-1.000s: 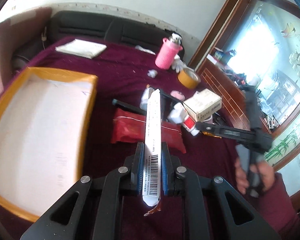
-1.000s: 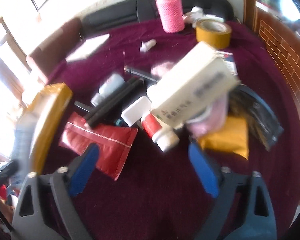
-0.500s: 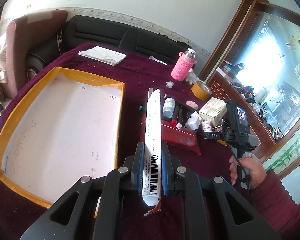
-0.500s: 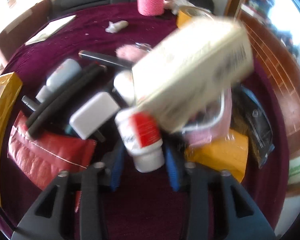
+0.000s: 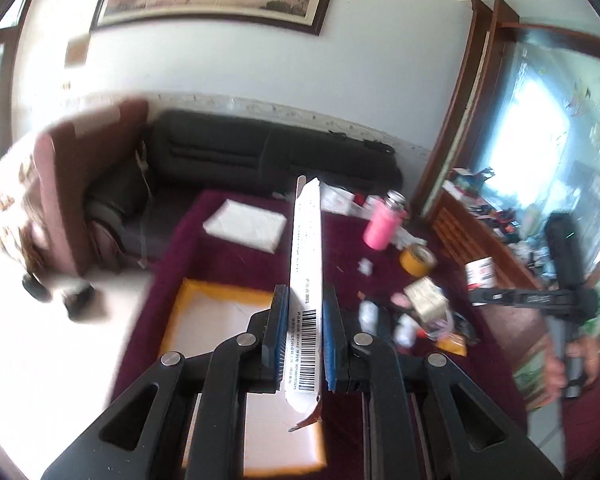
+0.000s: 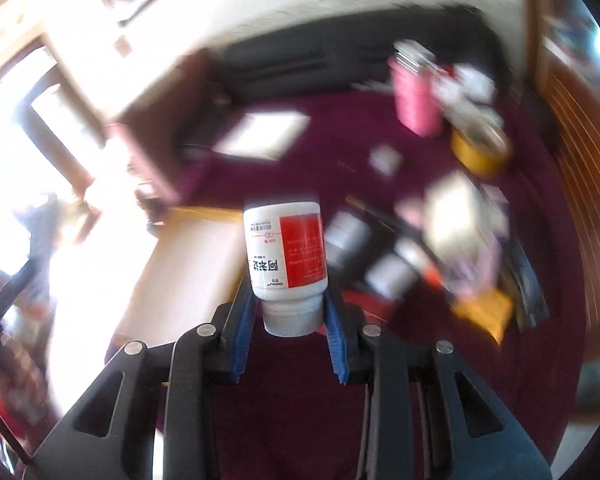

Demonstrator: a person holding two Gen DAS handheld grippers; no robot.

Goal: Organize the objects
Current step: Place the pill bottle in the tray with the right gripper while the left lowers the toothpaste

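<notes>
Up above the purple table [image 5: 228, 264], both grippers are loaded: the left gripper [image 5: 303, 320] is clamped on a long white box [image 5: 306, 264], and the right gripper [image 6: 288, 312] is squeezing a white and red pill bottle [image 6: 285, 256] by its cap end. Looks like early days to me, since the yellow-rimmed tray [image 5: 216, 312] on the near left seems empty. Most of the clutter [image 5: 412, 312] sits on the right.

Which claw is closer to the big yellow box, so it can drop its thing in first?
Left, probably. The left claw holds the long white pack right above the box. The right claw, gripping the bottle, sits off to the box's side.
</notes>
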